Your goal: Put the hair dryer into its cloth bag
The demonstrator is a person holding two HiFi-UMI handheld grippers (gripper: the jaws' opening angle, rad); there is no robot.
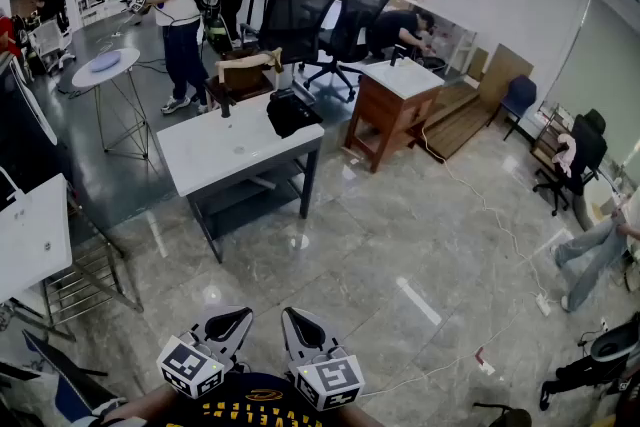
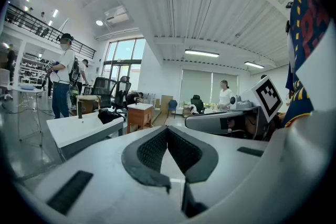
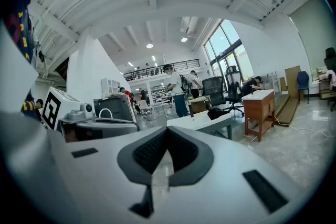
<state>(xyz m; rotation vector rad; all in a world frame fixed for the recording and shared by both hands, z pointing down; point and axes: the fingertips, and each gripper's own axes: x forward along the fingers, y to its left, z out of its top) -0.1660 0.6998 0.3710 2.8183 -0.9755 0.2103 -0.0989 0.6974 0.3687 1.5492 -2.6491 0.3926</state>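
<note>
Status: the task is not begun, as I judge it. My left gripper (image 1: 228, 325) and right gripper (image 1: 305, 327) sit at the bottom edge of the head view, side by side and close to my body, well apart from the work. Each has its jaws pressed together with nothing between them, as both gripper views confirm. The only candidate for the task's thing is a black bundle (image 1: 293, 112) at the far right corner of the white tabletop (image 1: 215, 150), in the upper middle of the head view. From here I cannot tell the hair dryer from its cloth bag within it, nor whether one is already inside the other. All remains to be done: approach, open the bag, seat the dryer inside. A small dark upright item (image 1: 225, 105) stands near the tabletop's far edge; I cannot identify it. The rest of the tabletop is bare. The room is a large open hall with a glossy grey tiled floor (image 1: 420, 215). A thin cable (image 1: 480, 200) trails across it at right. A wooden desk (image 1: 375, 120) stands just right of the tabletop, with black office chairs (image 1: 295, 25) behind. A round table (image 1: 105, 67) is at upper left. A standing person (image 1: 180, 5) and others occupy the background.
</note>
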